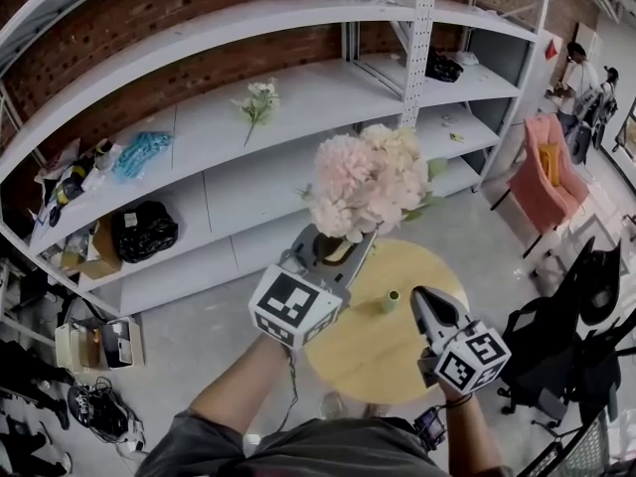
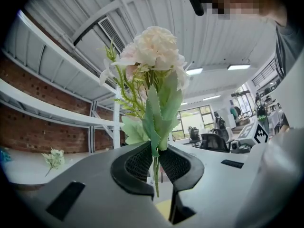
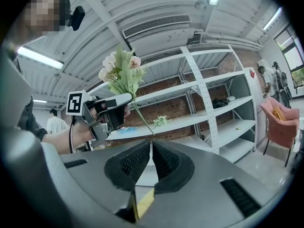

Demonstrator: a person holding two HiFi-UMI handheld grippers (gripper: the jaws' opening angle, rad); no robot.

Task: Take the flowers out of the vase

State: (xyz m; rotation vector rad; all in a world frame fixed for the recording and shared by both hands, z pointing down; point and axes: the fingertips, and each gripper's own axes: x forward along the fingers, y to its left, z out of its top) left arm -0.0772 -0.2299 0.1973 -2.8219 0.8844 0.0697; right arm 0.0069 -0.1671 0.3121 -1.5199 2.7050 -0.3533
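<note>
1 flower bunch stands, stem clamped in left gripper.

In the head view the pink flowers cover the tips of the left gripper. The green thing on the yellow table is too small to tell. The right gripper hides part of the table's edge.

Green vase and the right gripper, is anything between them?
No. In the head view only bare yellow table shows between the green vase and the right gripper; the flowers are up in the left gripper.
</note>
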